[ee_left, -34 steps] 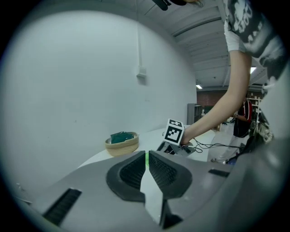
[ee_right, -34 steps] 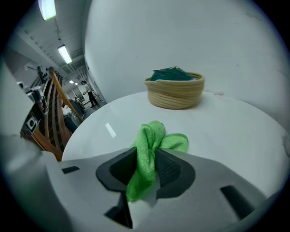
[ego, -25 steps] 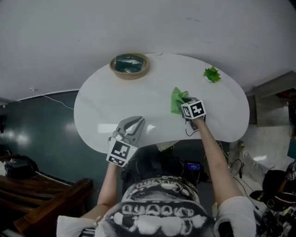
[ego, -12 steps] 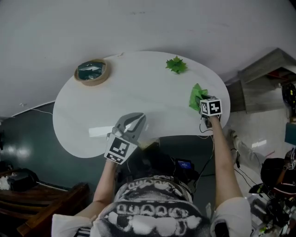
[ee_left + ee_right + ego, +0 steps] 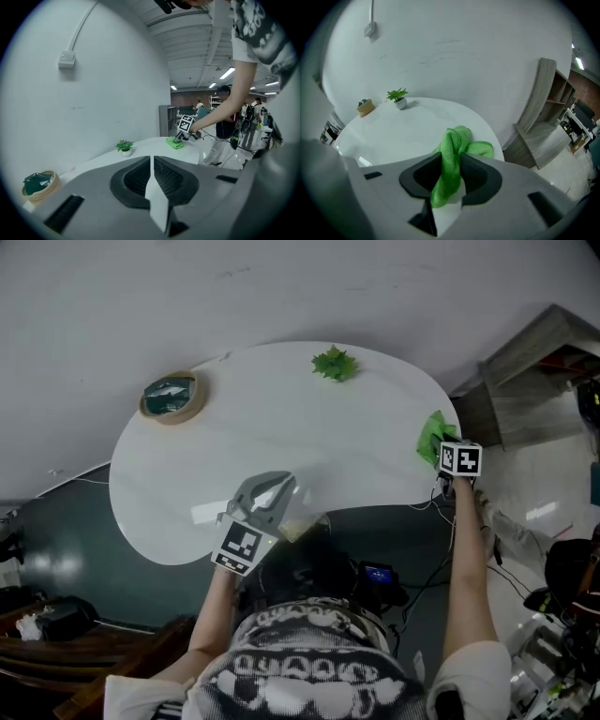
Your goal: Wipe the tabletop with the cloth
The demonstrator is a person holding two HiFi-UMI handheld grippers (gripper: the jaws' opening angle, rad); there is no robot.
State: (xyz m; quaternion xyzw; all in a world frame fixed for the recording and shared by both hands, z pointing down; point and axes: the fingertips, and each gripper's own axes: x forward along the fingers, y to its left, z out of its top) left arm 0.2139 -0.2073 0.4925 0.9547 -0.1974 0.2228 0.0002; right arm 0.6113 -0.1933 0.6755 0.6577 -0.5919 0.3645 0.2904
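No readable text or numbers anywhere.

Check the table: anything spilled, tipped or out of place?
Nothing stands out. The green cloth is bunched in the jaws of the right gripper near the right edge of the table; the potted plant stands upright, the basket sits level, and no spill shows.

Dim, greyish head view with soft glare on the tabletop (image 5: 202,512) — both gripper views bulge fisheye, corners black.
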